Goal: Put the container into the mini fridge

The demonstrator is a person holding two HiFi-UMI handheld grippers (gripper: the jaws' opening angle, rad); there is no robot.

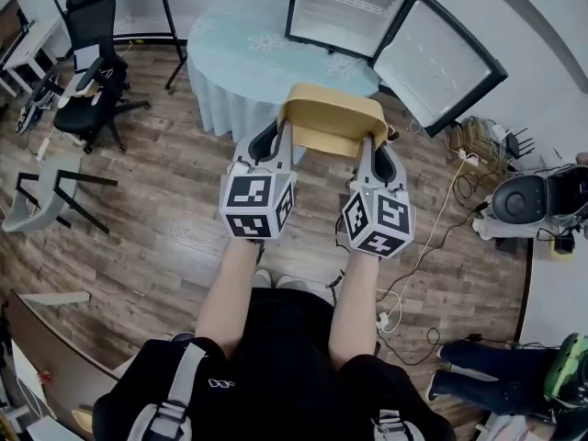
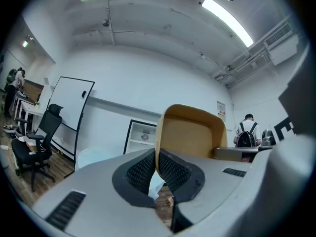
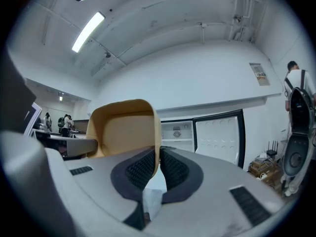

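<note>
A tan open container [image 1: 333, 118] is held in the air between both grippers, in front of a round table. My left gripper [image 1: 283, 138] is shut on the container's left wall [image 2: 159, 147], which sits pinched between the dark ribbed pads. My right gripper [image 1: 367, 147] is shut on the container's right wall [image 3: 157, 147]. The mini fridge [image 1: 342, 12] stands on the table with its door [image 1: 432, 61] swung open to the right; its white interior shows beyond the container as the fridge [image 2: 140, 136] in the left gripper view and the fridge [image 3: 177, 136] in the right gripper view.
The round table [image 1: 241, 53] has a pale cloth. A black office chair [image 1: 90, 53] stands at the left and a folding stand [image 1: 46, 196] nearer. Cables and a power strip [image 1: 390, 318] lie on the wood floor at the right. A person with a backpack [image 2: 246, 132] stands far off.
</note>
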